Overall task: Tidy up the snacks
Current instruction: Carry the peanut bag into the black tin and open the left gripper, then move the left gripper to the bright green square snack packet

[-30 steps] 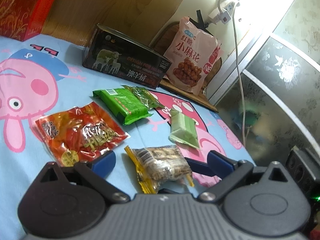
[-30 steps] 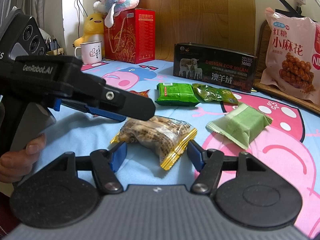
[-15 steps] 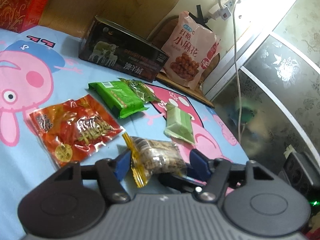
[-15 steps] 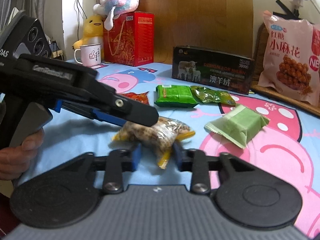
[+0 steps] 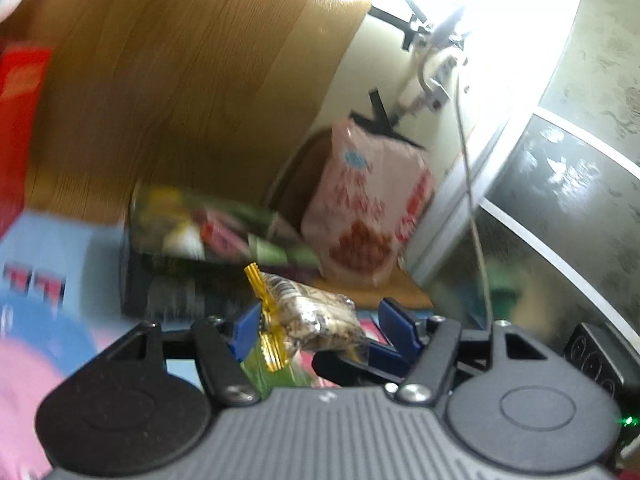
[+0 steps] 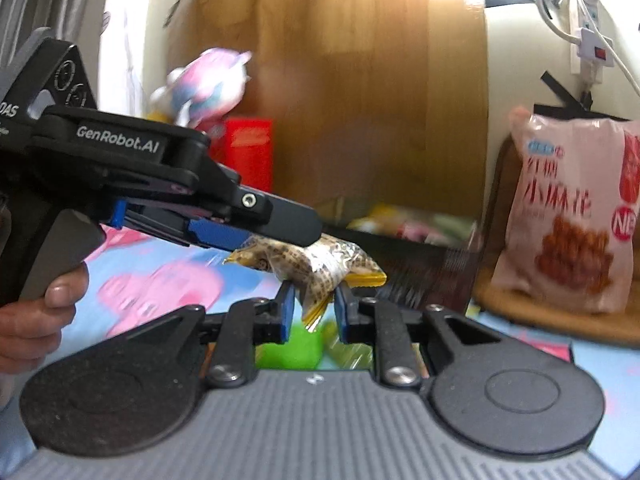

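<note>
The snack packet, lying on the bed a moment ago, now hangs lifted before the black box. The right tool pinches it; the left tool brackets it, grip unclear. Boxing it looks next.

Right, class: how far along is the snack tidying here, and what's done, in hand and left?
Done: blurred colourful packets seem to sit in the dark box. In hand: the left claw and right claw grip the clear yellow-edged packet, off the cloth. Left: green packets lie on the cloth below.
</note>
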Tool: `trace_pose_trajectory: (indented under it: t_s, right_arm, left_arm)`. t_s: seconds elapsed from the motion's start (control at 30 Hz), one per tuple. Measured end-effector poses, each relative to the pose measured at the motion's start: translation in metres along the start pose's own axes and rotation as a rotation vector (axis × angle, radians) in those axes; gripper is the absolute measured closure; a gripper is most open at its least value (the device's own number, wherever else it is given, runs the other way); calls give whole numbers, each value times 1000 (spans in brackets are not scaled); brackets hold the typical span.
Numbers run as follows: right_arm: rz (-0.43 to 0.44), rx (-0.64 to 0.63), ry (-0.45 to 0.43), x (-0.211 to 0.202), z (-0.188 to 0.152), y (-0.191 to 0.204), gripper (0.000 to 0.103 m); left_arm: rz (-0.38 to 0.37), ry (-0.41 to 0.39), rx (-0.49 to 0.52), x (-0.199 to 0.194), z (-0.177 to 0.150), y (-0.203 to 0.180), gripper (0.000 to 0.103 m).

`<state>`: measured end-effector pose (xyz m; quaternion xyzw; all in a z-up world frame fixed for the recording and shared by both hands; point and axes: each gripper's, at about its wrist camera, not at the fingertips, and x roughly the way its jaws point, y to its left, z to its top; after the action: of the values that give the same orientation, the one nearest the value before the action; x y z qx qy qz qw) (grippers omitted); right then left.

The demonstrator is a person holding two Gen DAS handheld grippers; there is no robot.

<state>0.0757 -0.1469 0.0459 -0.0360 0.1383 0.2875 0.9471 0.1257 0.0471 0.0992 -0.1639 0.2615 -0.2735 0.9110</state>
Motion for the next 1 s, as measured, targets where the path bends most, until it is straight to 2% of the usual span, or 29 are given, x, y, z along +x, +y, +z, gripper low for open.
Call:
trace_pose_trajectory:
  t_s: [0.1,0.23,0.3,0.33,0.4,0.6,0.77,0.87,1.0]
  right_arm:
    - [7,60,19,35,21,-29,79]
    - [1,101,60,77,36,-53,78]
    - [-11,111,81,91,37,-60,75]
    - [-26,116,88,96,37,-63,69]
    - [-58,132,87,96,36,-69,63]
    - [-46,192,64,52,20,-80,63]
    - [-9,286,185,35,-7,-83,62]
    - [61,349,204,22,-19,-74,61]
    - [135,307,238,14,-30,-43,61]
  left_arm:
    - [44,-8,25,30,27,11,39]
    - [90,12,-4,68,47,34,37]
    - [106,39,-11,86,51,42,30]
    - [114,51,-17,91,50,45,30]
    - [117,67,-31,95,48,49,30]
    - [79,29,-34,56,32,46,30]
    - [60,60,-68,20,0,42,30]
    - [78,82,-82,-2,-23,46,30]
    - [109,116,-166,-16,-43,62,30]
